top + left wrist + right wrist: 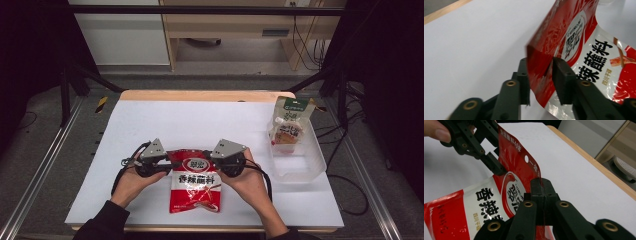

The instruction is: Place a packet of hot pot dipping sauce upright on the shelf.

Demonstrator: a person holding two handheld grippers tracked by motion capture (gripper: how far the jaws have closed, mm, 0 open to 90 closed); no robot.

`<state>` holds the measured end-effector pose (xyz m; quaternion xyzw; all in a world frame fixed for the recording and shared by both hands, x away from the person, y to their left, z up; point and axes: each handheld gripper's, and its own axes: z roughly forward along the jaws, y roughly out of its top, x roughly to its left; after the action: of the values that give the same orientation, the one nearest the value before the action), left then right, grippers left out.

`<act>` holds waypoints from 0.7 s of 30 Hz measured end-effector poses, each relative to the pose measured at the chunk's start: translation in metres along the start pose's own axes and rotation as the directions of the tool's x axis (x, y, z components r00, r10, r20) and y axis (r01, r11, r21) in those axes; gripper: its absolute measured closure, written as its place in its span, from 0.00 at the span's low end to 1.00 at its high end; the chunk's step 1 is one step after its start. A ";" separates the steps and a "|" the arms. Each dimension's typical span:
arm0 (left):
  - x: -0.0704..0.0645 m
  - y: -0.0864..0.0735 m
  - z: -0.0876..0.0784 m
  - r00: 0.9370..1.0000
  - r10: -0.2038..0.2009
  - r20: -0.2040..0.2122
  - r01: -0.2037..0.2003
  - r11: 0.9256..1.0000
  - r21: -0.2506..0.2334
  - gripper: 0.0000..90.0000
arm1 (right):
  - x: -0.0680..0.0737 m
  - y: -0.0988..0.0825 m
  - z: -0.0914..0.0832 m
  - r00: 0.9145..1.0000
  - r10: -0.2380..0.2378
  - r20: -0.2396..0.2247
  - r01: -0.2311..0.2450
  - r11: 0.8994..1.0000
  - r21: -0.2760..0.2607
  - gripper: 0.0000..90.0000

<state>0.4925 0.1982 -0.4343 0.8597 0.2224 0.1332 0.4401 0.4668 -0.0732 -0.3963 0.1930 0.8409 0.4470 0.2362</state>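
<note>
A red and white seasoning pouch lies on the white table, its top edge lifted between both grippers. My right gripper is shut on the pouch's upper right corner; in the right gripper view its jaws pinch the red edge of the pouch. My left gripper is at the upper left corner. In the left gripper view the pouch passes edge-on between the gripper's jaws, which stand a little apart around it. The left gripper also appears in the right gripper view, held by a hand.
A clear plastic bin stands at the table's right side with a green-topped spout pouch upright in it. A wooden strip runs along the table's far edge. Open white surface stretches behind the pouch.
</note>
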 end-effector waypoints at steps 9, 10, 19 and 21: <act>-0.010 0.012 -0.012 0.999 0.028 0.020 -0.027 0.999 -0.023 0.99 | -0.012 0.006 -0.011 0.999 0.003 -0.035 -0.001 0.998 0.063 0.90; -0.011 0.014 -0.013 0.999 0.036 0.021 -0.035 0.999 -0.025 1.00 | -0.013 0.010 -0.014 0.999 -0.020 -0.045 0.024 0.996 0.090 0.81; -0.013 0.022 -0.028 0.998 0.058 0.008 -0.058 0.997 -0.047 1.00 | -0.019 0.030 -0.022 0.993 -0.098 -0.059 0.108 0.977 0.185 0.52; -0.014 0.024 -0.031 0.998 0.069 0.003 -0.068 0.996 -0.053 1.00 | -0.022 0.034 -0.022 0.991 -0.111 -0.078 0.126 0.968 0.216 0.47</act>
<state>0.4737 0.2005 -0.3976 0.8553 0.1881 0.1519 0.4583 0.4759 -0.0815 -0.3524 0.1527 0.9026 0.3423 0.2119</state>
